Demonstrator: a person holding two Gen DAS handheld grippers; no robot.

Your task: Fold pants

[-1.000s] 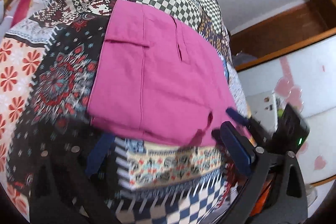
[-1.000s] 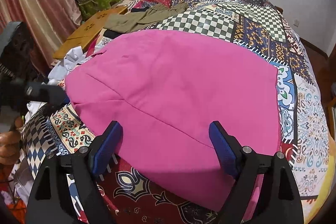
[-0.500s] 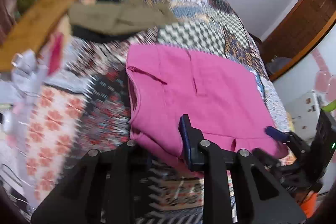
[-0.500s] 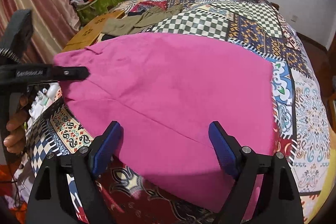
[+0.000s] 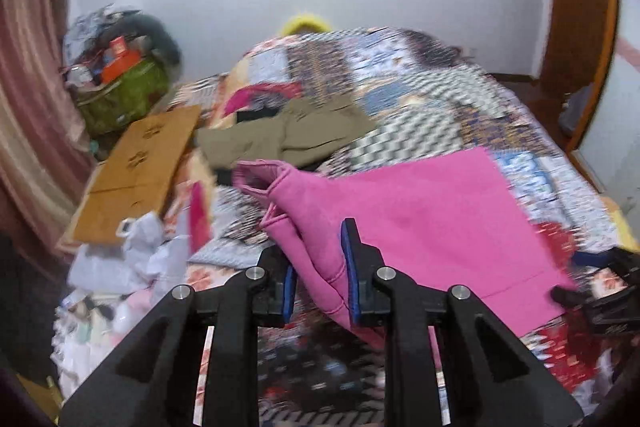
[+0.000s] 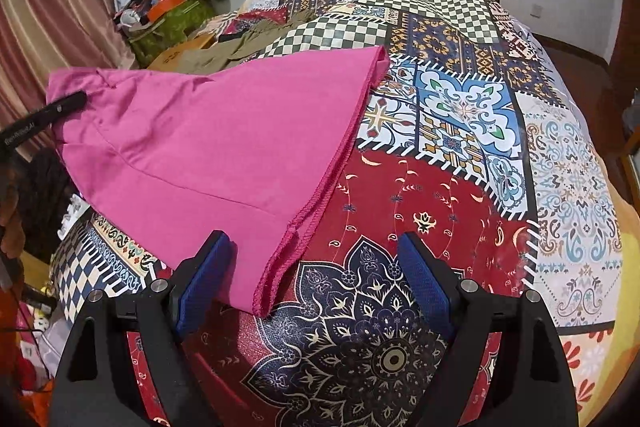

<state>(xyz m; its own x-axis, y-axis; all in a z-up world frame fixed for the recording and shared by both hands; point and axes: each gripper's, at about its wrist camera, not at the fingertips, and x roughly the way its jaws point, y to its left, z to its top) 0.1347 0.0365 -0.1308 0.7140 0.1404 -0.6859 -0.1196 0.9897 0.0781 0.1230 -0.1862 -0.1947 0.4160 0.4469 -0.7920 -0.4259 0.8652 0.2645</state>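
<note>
Pink pants (image 5: 432,219) lie on the patchwork bedspread (image 6: 460,107). A bunched edge of the cloth sits between the pads of my left gripper (image 5: 320,283); its jaws are closing and grip it. That side of the pants (image 6: 208,147) is raised off the bed, and the left gripper (image 6: 44,115) shows at the raised corner in the right wrist view. My right gripper (image 6: 316,279) stands open low over the bed. The stitched hem corner of the pants lies just inside its left finger (image 6: 200,275), untouched.
An olive garment (image 5: 312,135) lies further up the bed. Beside the bed on the left are a cardboard sheet (image 5: 136,179), white bags (image 5: 140,255), a green bag (image 5: 124,95) with clutter on it, and a curtain (image 6: 52,7).
My left gripper went from wide open to shut on the pants' edge and rose, lifting that side. My right gripper slid right, from over the middle of the pants to their hem corner.
</note>
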